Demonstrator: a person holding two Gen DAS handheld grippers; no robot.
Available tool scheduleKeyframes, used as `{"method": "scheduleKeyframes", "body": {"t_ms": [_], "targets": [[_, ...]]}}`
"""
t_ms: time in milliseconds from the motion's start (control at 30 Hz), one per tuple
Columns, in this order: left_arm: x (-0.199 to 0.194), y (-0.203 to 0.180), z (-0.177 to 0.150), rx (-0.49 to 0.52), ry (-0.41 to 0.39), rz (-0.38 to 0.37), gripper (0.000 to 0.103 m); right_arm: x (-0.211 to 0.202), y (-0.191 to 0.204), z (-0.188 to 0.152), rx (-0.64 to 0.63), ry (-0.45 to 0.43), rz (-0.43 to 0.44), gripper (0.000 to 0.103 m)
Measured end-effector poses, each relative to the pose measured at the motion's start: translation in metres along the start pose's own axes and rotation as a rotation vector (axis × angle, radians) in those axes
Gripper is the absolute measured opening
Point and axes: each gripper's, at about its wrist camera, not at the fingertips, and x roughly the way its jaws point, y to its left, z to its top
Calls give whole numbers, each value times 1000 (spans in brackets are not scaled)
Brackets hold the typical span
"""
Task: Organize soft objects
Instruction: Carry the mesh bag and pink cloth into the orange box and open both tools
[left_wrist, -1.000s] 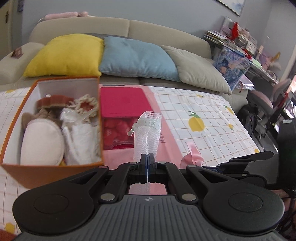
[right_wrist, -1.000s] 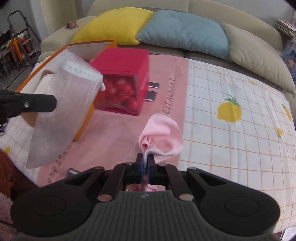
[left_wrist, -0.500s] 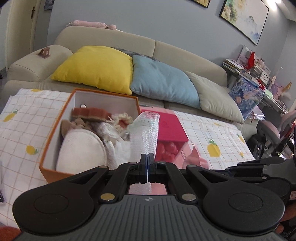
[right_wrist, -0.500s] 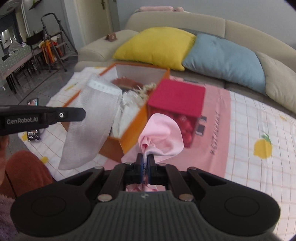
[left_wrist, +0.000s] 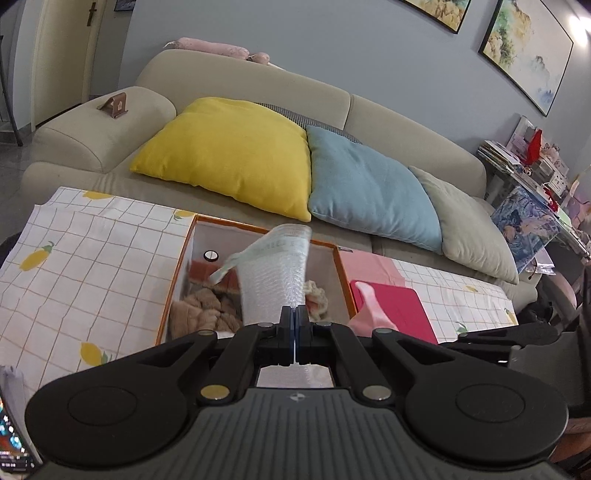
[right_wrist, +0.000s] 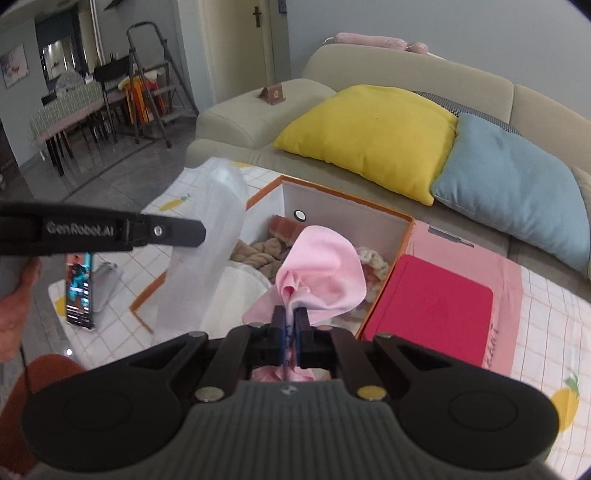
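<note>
Here, low in the left wrist frame, we see our left gripper (left_wrist: 294, 317) clamped on a white bubble-wrap pouch (left_wrist: 275, 280), which blocks the box's middle. Our right gripper (right_wrist: 290, 319) pinches a crumpled pink cloth (right_wrist: 325, 273) at frame centre. Behind both sits the orange box (right_wrist: 404, 236) of plush things, a red case (right_wrist: 432, 306) to its right, cushions beyond.
</note>
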Motion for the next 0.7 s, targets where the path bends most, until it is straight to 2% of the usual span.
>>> {"method": "scheduleKeyframes", "body": {"t_ms": [67,200,333,433,567,700], "targets": [[11,4,6,-14,5,-17,0,15,0,7,-27,19,-20,2],[38,6,11,19,15,37,0,44,-2,18,-85,54,-65,2],[72,21,6,0,85,77,0,74,-8,23,-136,123,-139,2],[92,32,-1,0,140,122,0,92,-12,23,-145,160,-150,2],[110,44,-10,-19,199,140,0,109,-12,20,-161,201,-158,3],[122,47,-15,11,240,177,1,118,-11,18,-183,218,-168,6]]}}
